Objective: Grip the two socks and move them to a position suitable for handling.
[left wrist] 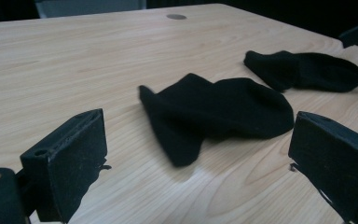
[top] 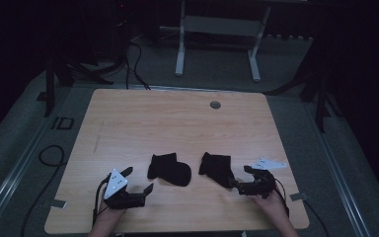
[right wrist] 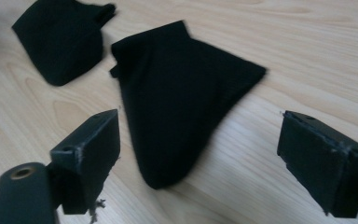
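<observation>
Two black socks lie on the wooden table [top: 177,118] near its front. The left sock [top: 169,169] [left wrist: 219,112] lies flat just ahead of my left gripper [top: 138,179] [left wrist: 198,154], whose jaws stand wide open and apart from it. The right sock [top: 217,168] [right wrist: 182,98] points its rounded toe end between the jaws of my right gripper [top: 239,177] [right wrist: 200,140], which is open with nothing held. The right gripper view also has the left sock [right wrist: 60,37] at upper left. The left gripper view has the right sock [left wrist: 307,70] farther off.
A round grey grommet [top: 215,104] sits in the table's far middle. Beyond the table stands a white desk frame [top: 217,44]. Cables [top: 49,155] lie on the floor to the left. Bare wood stretches across the far half of the table.
</observation>
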Demonstrator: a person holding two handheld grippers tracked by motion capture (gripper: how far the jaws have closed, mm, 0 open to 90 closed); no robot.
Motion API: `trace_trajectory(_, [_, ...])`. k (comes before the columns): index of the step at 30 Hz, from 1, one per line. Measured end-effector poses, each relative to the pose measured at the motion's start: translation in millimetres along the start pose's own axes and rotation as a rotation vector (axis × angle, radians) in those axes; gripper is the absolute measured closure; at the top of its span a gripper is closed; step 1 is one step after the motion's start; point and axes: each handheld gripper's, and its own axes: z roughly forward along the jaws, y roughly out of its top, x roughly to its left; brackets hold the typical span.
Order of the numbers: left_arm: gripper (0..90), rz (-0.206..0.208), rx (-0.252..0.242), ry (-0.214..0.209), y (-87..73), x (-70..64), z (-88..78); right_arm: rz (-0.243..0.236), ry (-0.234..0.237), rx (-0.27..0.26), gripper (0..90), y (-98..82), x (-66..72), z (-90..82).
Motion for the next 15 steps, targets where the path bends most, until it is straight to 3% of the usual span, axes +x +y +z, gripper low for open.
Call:
trace_trajectory(4, [4.6,0.003,0.0,-0.019,4.3,-6.3,10.2,-0.045,-0.01,0.024,25.7,0.5,9.2,10.9])
trace_trajectory(7, [4.6,0.005,0.0,-0.034,8.3,-10.1,16.3,-0.039,-0.006,0.048,35.3,-0.9,9.5,18.8])
trace_trajectory(10, [4.6,0.007,0.003,-0.048,11.5,-15.1,23.0,-0.059,-0.015,0.067,43.8,-1.6,11.3,23.0])
trace_trajectory(11, [4.7,0.007,0.003,-0.048,11.5,-15.1,23.0,-0.069,-0.02,0.075,52.2,-1.5,12.1,23.3])
trace_trajectory(15, [4.7,0.025,0.017,-0.076,15.3,-26.3,34.2,-0.082,-0.012,0.117,63.7,-0.7,12.6,26.1])
